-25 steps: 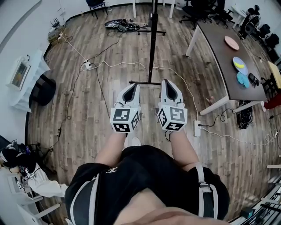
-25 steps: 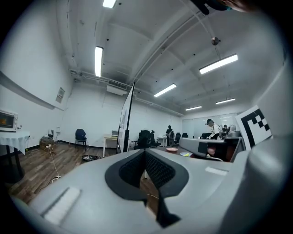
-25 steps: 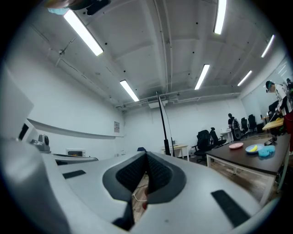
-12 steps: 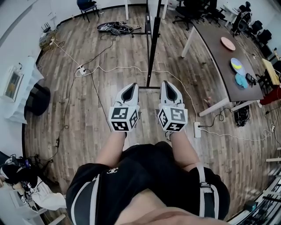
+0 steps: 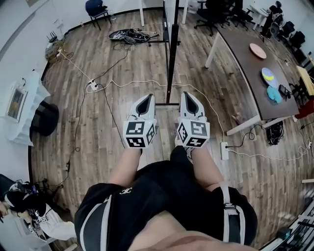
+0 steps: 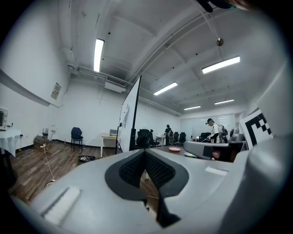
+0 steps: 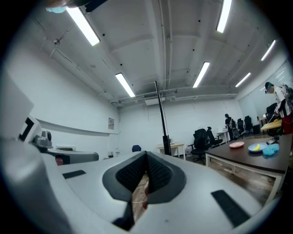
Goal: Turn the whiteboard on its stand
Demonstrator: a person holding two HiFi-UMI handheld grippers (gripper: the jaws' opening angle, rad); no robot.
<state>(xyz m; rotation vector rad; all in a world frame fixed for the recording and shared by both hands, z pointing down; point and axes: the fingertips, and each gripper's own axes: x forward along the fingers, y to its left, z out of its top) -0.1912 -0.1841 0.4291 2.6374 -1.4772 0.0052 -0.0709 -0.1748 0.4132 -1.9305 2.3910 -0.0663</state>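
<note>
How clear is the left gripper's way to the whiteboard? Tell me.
Probably yes: the left gripper points toward the whiteboard, edge-on just ahead, with nothing standing between them. Its jaws are shut, so gripping needs them opened.

left tongs (image 5: 145, 96), right tongs (image 5: 189, 95): 2 | whiteboard (image 5: 170, 59): 1 | blue chair (image 5: 94, 7): 1

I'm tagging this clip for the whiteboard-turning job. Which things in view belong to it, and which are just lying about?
Belongs to the job:
whiteboard, its stand, left gripper, right gripper; both grippers are shut and empty.

Just lying about:
white cable, power strip, blue chair, brown table, pink plate.
</note>
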